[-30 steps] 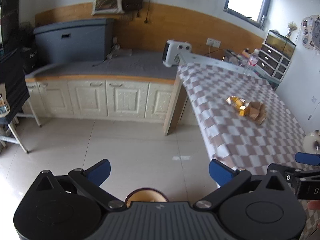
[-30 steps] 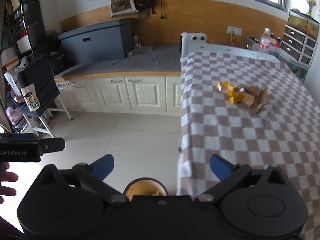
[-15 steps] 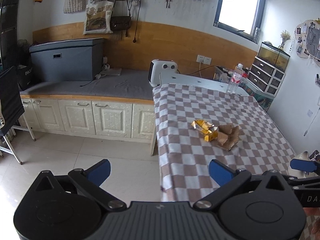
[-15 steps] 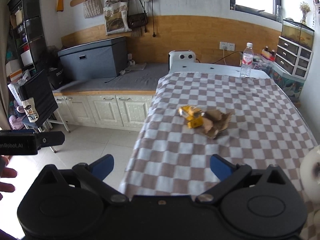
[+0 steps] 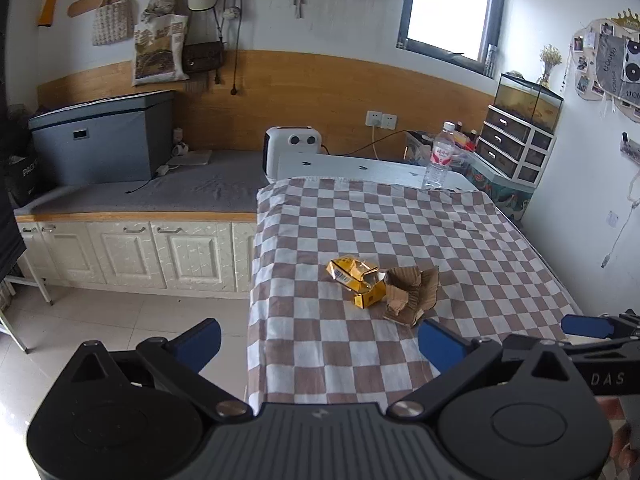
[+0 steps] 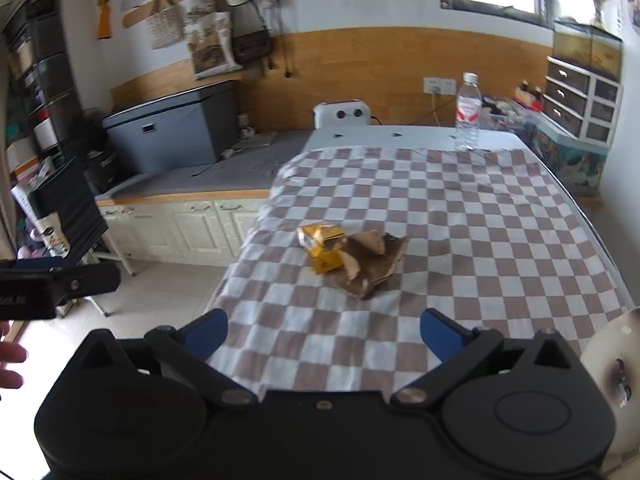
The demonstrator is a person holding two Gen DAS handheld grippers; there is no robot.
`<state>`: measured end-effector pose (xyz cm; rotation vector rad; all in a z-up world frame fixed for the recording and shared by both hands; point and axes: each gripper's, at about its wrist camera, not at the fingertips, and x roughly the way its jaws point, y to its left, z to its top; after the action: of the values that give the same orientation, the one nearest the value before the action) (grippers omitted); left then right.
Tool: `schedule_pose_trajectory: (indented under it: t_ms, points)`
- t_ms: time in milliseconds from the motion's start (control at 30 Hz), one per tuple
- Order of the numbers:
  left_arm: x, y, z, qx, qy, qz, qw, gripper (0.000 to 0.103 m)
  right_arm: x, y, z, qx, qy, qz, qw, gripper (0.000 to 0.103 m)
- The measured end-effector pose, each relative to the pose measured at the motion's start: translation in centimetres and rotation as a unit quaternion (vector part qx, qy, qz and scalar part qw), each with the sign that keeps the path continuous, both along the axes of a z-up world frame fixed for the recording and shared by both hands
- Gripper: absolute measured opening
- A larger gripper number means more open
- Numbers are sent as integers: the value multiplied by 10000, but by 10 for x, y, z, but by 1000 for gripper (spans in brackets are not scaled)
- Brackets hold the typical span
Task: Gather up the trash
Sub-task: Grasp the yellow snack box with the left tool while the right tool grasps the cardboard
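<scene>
A crumpled yellow box (image 5: 355,280) (image 6: 324,246) and torn brown cardboard (image 5: 412,290) (image 6: 370,266) lie together on the checkered tablecloth (image 5: 400,224) (image 6: 460,216). My left gripper (image 5: 318,340) hovers open over the table's near left corner, short of the trash. My right gripper (image 6: 324,330) is open too, above the near edge of the cloth with the trash straight ahead. Neither holds anything. The right gripper's blue fingertip (image 5: 586,326) shows at the right in the left wrist view.
A water bottle (image 5: 438,156) (image 6: 467,112) stands at the table's far end by a white heater (image 5: 294,148). Low cabinets (image 5: 132,248) and a grey box (image 5: 100,138) line the left wall. A white round object (image 6: 612,384) sits at the right.
Both grippers have swung from over the floor to above the table's near end, and the trash now sits closer and more central. A yellow-rimmed container seen below a second ago is out of view.
</scene>
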<state>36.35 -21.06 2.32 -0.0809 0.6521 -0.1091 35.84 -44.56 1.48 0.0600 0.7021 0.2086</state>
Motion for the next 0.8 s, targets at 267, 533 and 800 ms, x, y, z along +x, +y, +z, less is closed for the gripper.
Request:
schedule_pose_trajectory:
  t_ms: [267,533,800]
  points:
    - [65,-15,-23,-33,28,-383,9993,103,78,-22,-31,122,185,-480,9986,103]
    - [129,-20,-62,168,43,-995,9949,103,167,-20,-80,452,676,-968,9920,103]
    - [167,-32,-105,536,1,-1706,9839,103,231,-6,-132,1061,1361,-1528,9731,103]
